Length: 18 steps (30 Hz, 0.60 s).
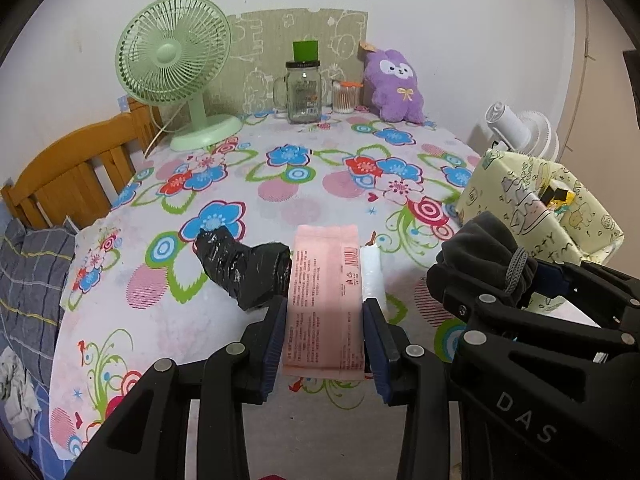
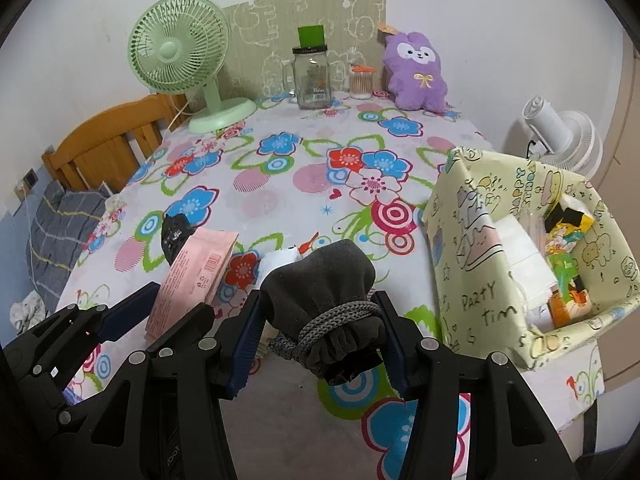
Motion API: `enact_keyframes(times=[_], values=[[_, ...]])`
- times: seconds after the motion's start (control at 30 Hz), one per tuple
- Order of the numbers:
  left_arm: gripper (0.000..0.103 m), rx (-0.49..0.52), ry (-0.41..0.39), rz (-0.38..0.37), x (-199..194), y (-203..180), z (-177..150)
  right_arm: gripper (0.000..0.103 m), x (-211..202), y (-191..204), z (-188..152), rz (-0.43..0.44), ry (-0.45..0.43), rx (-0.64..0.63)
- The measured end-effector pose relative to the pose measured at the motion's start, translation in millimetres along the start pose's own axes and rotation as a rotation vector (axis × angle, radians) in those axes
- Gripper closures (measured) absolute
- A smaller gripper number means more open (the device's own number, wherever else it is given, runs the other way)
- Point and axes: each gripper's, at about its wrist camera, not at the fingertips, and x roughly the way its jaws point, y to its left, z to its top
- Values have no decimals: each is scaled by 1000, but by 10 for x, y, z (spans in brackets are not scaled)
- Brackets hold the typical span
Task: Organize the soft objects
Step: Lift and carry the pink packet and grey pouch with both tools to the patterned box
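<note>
Your left wrist camera sits just behind the left gripper (image 1: 324,320) and looks forward and down along its fingers across the floral tablecloth (image 1: 320,168) to the far wall. Your right wrist camera does the same from behind the right gripper (image 2: 320,332), close beside it on the right. Each view catches the other tool at its edge, and both share the green fan (image 1: 174,50), glass jar (image 1: 303,92), purple plush (image 1: 394,84) and yellow box (image 2: 472,240).
</note>
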Motion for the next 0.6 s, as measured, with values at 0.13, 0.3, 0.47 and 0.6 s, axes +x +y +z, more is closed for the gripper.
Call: enact_keyframes(times=[0.13,0.3,0.47,0.6], values=[[65,2,-18,4,-82,-18,40,46,-90,-5,29,2,-18,-3],[65,4,-44,6,-180,-20,119,46,-207,0,91,1,-46,-8],[65,7,-72,9,-271,-22,207,46,-319,1,179,0,-75,-9],[65,10,-96,9,-339,-20,277,46,-408,7,256,-2,-101,-14]])
